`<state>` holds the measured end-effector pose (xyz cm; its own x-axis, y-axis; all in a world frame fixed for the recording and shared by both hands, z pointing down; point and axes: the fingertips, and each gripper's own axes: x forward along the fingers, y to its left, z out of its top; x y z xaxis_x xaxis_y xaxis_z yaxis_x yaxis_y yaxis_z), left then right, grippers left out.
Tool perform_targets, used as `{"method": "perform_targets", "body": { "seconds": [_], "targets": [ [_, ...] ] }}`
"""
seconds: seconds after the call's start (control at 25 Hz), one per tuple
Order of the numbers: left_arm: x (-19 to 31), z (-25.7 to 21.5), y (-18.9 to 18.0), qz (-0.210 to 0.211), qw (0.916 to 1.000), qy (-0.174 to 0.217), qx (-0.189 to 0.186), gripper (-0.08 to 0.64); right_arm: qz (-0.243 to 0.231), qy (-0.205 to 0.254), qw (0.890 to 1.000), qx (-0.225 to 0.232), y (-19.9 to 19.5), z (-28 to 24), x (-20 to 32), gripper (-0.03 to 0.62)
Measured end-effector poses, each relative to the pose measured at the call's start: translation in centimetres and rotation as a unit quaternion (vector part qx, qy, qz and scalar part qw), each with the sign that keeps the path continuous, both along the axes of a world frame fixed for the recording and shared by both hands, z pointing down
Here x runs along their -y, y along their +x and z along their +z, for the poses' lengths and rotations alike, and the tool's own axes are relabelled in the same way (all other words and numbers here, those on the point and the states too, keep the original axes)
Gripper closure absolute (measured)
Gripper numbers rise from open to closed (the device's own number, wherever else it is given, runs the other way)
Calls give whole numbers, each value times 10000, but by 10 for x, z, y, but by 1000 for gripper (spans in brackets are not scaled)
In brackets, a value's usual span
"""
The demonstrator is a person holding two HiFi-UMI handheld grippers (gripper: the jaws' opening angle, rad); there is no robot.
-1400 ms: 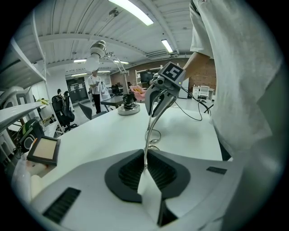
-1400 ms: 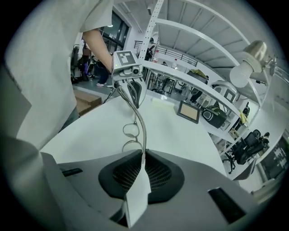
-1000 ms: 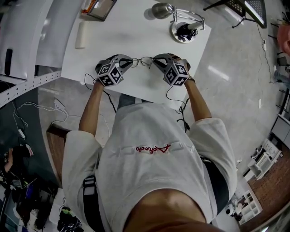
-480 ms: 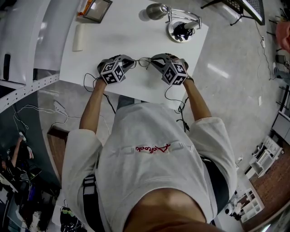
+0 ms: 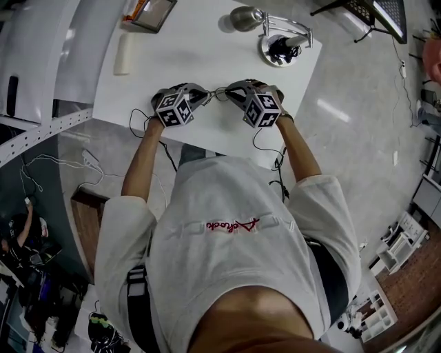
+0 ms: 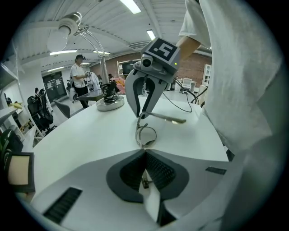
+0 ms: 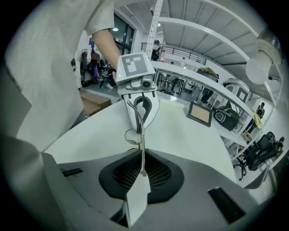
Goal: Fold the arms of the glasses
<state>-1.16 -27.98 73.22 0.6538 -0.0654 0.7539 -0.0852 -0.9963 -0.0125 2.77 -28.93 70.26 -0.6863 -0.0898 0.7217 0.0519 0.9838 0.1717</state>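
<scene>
We note the glasses (image 5: 219, 93) over the surface (image 5: 200, 62), spanning both grippers: left gripper (image 6: 144, 168) fingers pinched on one end, right gripper (image 7: 142, 169) fingers pinched on the opposite arm.

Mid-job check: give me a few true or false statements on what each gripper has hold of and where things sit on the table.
1. The left gripper has its jaws shut on the glasses. True.
2. The right gripper is empty, with its jaws wide apart. False: its jaws are shut on a thin metal part of the glasses.
3. A desk lamp stands near the far edge of the white table. True.
4. The glasses lie on the table with neither gripper touching them. False: they are held between the two grippers, one at each end.
</scene>
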Motion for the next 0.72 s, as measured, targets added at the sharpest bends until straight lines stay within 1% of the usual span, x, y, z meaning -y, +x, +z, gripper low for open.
{"method": "perform_targets", "body": {
  "seconds": [0.08,0.12,0.4,0.64,0.72],
  "targets": [
    [0,-1,0,0,10000,2,-13,531,-100,36,9999,-71,-3,2,0,558],
    [0,-1,0,0,10000,9,-17,531,-133,42,9999,-101,-4,3,-1,577],
    [1,0,-1,29,10000,42,-19,531,-186,-10,9997,-186,-7,7,0,578],
    [1,-11,-11,-95,9998,137,-78,528,-231,-56,9994,-269,-10,9,1,580],
    [0,-12,-18,-177,9997,137,-80,503,-213,-121,9993,-291,-10,12,1,580]
  ]
}}
